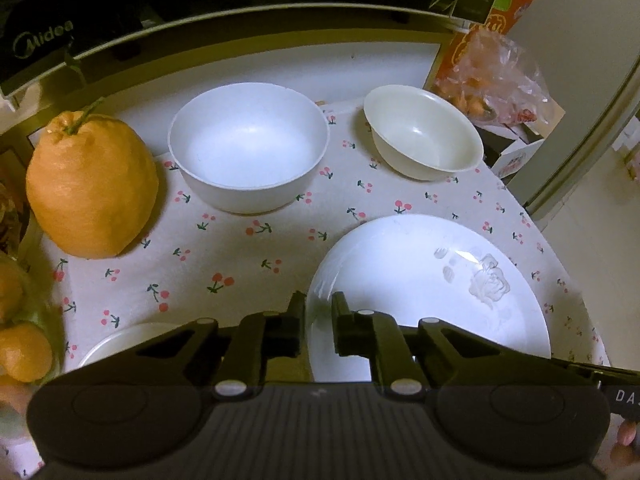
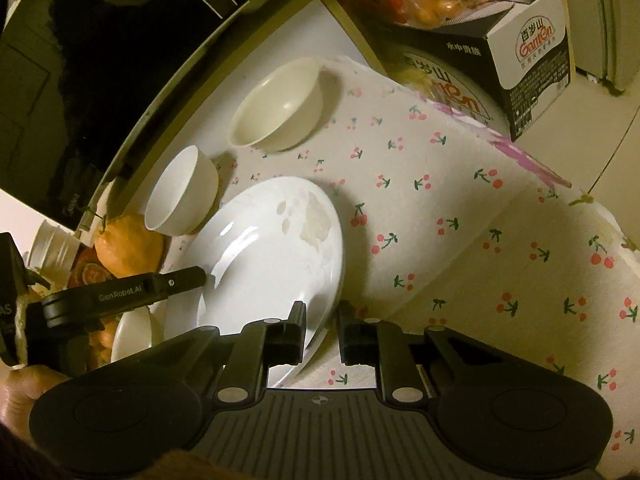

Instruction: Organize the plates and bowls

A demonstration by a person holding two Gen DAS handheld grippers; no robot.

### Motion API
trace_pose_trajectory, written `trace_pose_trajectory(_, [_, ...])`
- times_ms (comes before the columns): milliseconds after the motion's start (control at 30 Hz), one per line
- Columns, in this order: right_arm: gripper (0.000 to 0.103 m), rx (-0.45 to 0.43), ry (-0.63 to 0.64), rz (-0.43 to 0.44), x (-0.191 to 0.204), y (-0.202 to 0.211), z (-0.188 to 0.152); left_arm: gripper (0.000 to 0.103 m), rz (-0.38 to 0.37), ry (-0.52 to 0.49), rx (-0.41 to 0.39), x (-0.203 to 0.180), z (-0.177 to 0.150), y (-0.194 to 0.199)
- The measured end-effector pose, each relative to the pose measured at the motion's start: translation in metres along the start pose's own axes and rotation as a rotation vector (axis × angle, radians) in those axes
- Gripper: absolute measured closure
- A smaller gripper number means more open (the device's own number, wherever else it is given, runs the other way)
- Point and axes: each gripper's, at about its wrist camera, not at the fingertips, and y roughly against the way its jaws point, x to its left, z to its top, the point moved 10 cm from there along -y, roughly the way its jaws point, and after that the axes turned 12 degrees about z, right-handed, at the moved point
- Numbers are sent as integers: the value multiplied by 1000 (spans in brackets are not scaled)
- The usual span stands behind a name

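Note:
A large white plate (image 1: 424, 292) with an embossed rose lies at the near right of the cherry-print tablecloth; it also shows in the right wrist view (image 2: 272, 256). My left gripper (image 1: 319, 312) is closed on its left rim. My right gripper (image 2: 322, 320) is closed on its near rim. A white bowl (image 1: 248, 146) stands behind on the left, a cream bowl (image 1: 424, 132) behind on the right. In the right wrist view the white bowl (image 2: 180, 192) and the cream bowl (image 2: 278, 106) stand beyond the plate. The rim of another white dish (image 1: 128, 338) shows at the near left.
A big orange citrus fruit (image 1: 92, 188) stands left of the white bowl, smaller oranges (image 1: 24, 350) at the far left. A black microwave (image 1: 44, 40) stands behind. A bag of fruit (image 1: 492, 80) and a carton (image 2: 528, 52) stand at the back right. The table edge (image 1: 576, 264) runs on the right.

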Motion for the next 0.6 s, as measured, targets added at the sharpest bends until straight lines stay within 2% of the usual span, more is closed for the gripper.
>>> trace_pose_trajectory(300, [87, 9, 10, 52, 12, 13, 4, 92, 22, 13, -15, 4, -3, 22])
trace_pose_trajectory(600, [87, 21, 45, 106, 32, 38, -1, 92, 60, 43, -51, 7, -10, 61])
